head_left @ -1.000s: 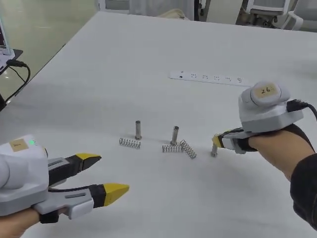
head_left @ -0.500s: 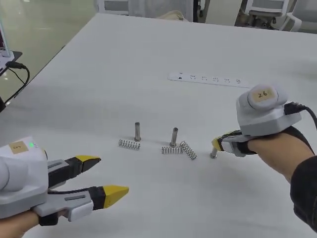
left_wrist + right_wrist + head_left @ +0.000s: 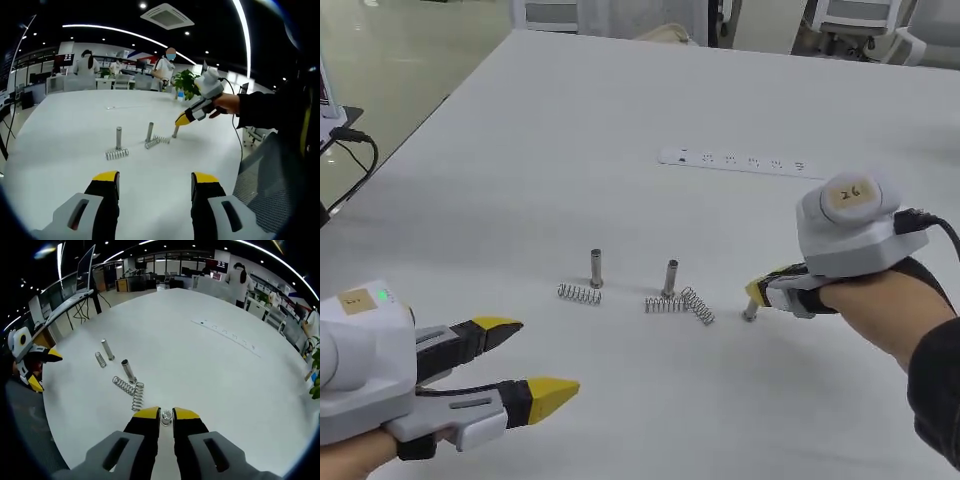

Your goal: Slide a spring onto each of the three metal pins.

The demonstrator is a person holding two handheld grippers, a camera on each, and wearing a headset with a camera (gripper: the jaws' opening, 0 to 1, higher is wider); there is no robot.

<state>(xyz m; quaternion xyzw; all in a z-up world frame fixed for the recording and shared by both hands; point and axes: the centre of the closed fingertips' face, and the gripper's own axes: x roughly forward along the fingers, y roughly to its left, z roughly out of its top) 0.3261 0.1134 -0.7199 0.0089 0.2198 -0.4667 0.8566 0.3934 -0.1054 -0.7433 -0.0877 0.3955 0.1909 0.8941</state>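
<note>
Head view: left gripper [image 3: 532, 357] fingers spread, empty, low left over desk [image 3: 620, 150]. Right gripper [image 3: 756, 292] fingers pinch pin [image 3: 750, 313], just right of three loose springs [image 3: 579, 293]; two other pins [image 3: 596, 268] upright nearby.
Left gripper view: fingers apart, springs lying ahead.
Right gripper view: fingers clamp pin top.

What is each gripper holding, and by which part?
The right gripper pinches a metal pin by its top end; the left gripper is open, empty.
</note>
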